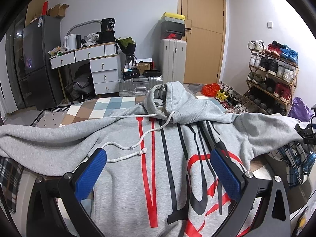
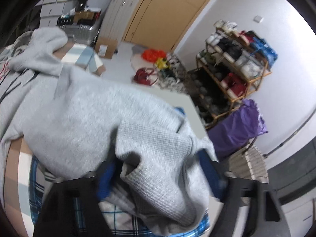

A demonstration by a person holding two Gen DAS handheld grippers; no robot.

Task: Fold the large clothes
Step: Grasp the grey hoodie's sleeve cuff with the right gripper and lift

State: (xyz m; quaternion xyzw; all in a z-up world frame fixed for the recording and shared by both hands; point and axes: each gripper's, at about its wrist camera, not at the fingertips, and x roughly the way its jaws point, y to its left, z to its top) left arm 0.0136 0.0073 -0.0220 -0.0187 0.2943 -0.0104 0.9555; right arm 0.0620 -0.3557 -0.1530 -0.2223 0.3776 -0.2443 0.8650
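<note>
Your left gripper [image 1: 158, 169] hangs above the chest of the grey cotton hoodie with red and black lettering [image 1: 138, 158], its blue textured pads [image 1: 90, 174] spread wide at 9 and 3 o'clock, gripping nothing. The hoodie lies front-up on a bed with a checked blue, brown and white cover [image 1: 102, 106], hood [image 1: 169, 100] at 12 o'clock, sleeves stretched out towards 9 and 3 o'clock. The white knotted drawcord [image 1: 126, 148] trails across the chest just beyond your left pad.

Your right gripper [image 2: 158, 179] has the hoodie's ribbed grey cuff [image 2: 158, 169] bunched between its blue pads [image 2: 104, 183], with the jaws partly apart. That view is blurred, so you cannot tell whether the pads actually press the cloth. The sleeve [image 2: 79, 118] runs from the cuff up towards 10 o'clock to the body of the hoodie. A blue and white plaid cloth [image 2: 118, 221] lies under the cuff at 6 o'clock. A wooden shoe rack full of trainers [image 2: 233, 71] stands at 2 o'clock, with a purple plastic bag [image 2: 237, 128] just below it.
</note>
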